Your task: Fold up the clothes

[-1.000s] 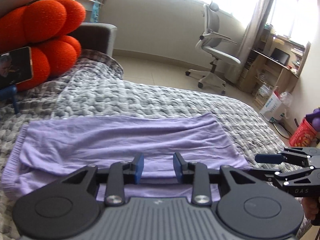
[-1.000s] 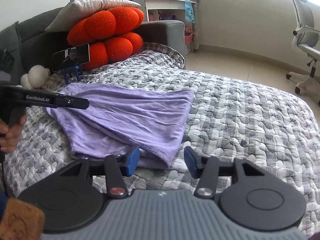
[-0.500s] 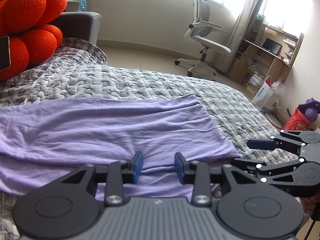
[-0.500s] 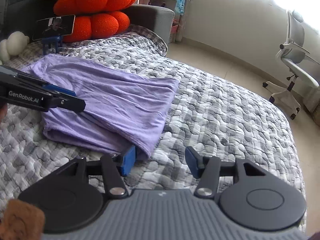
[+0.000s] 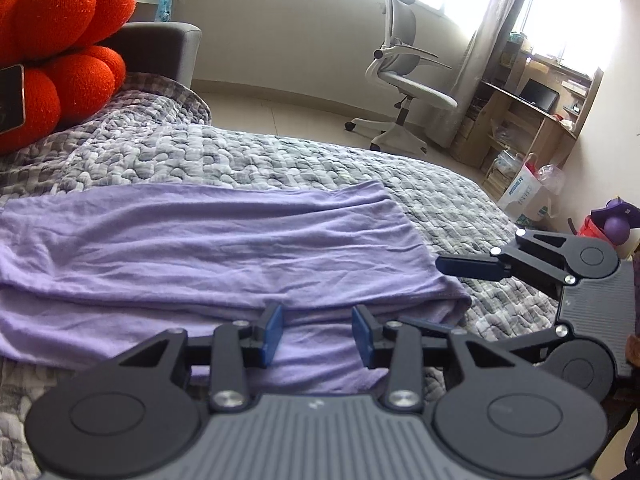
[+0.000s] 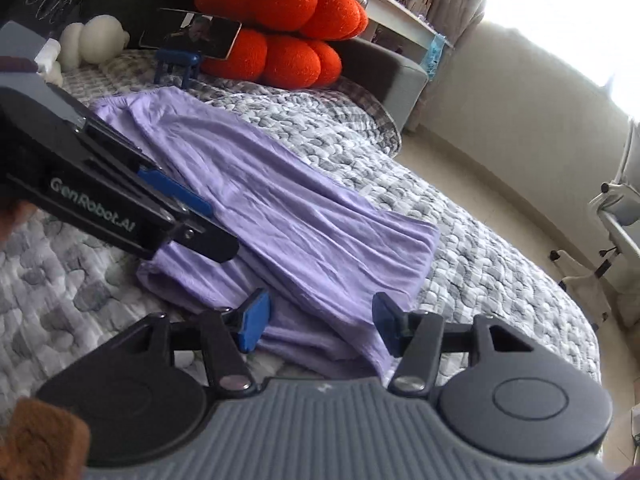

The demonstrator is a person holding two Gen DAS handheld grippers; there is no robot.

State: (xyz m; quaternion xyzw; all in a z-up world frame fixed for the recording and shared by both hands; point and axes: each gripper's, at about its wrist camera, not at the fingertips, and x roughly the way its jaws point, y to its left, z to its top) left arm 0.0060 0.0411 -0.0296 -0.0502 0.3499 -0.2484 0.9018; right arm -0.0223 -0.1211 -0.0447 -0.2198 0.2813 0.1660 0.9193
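Observation:
A lilac garment (image 5: 224, 252) lies folded in layers on the grey quilted bedspread (image 5: 256, 160). My left gripper (image 5: 318, 332) hangs over the garment's near edge. Its jaws are opening, with only flat cloth below them and nothing pinched. My right gripper (image 6: 320, 324) stands open over the garment's (image 6: 288, 216) near corner, and its pads are not pressing on the fabric. In the left wrist view the right gripper (image 5: 448, 296) flanks the garment's right end. In the right wrist view the left gripper (image 6: 212, 224) sits over the left edge.
An orange lumpy cushion (image 6: 288, 24) and a phone (image 6: 192, 34) on a blue stand (image 6: 176, 60) sit at the head of the bed, beside a white plush toy (image 6: 96, 36). An office chair (image 5: 404, 76), a wooden desk (image 5: 532, 116) and a white bag (image 5: 524, 196) stand beyond the bed.
Both grippers have come in closer to the garment's near edge. The right wrist view has tilted as that gripper rolled. The left jaws have spread a little.

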